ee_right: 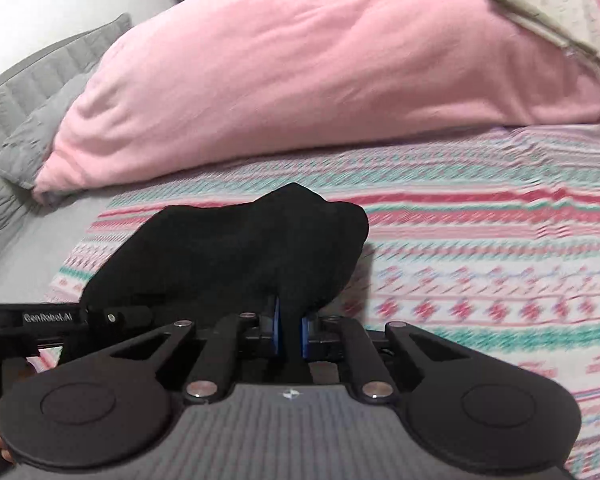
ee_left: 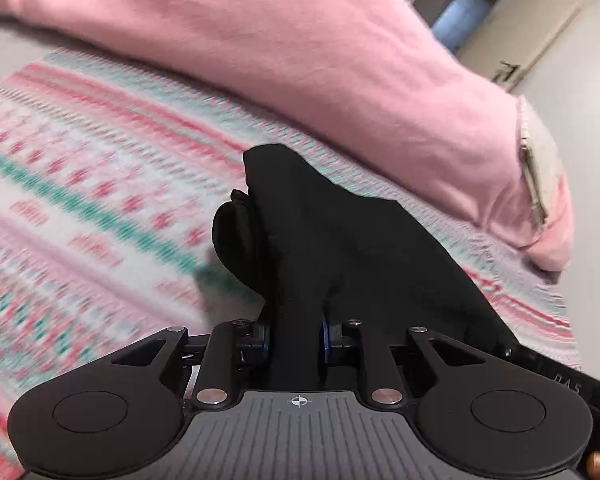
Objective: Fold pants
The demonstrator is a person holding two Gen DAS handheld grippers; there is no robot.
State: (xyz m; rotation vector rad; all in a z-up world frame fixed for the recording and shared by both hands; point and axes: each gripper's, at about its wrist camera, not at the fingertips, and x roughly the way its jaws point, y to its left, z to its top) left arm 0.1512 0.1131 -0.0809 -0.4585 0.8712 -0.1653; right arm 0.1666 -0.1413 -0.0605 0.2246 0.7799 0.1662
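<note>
Black pants (ee_left: 340,232) are bunched up over a striped pink, white and teal bedspread (ee_left: 80,200). My left gripper (ee_left: 296,336) is shut on a thick fold of the black cloth, which rises in front of it and hides the fingertips. In the right wrist view the same black pants (ee_right: 240,248) drape ahead of my right gripper (ee_right: 290,332), whose blue pads pinch a narrow fold of them. The body of the left gripper (ee_right: 40,320) shows at the left edge of that view, close beside the cloth.
A large pink pillow (ee_left: 300,60) lies across the bed beyond the pants, with a cream cloth (ee_right: 548,12) on its end. A grey quilted headboard and grey pillow (ee_right: 32,128) stand at the far left. A room door and floor (ee_left: 540,40) show past the bed's edge.
</note>
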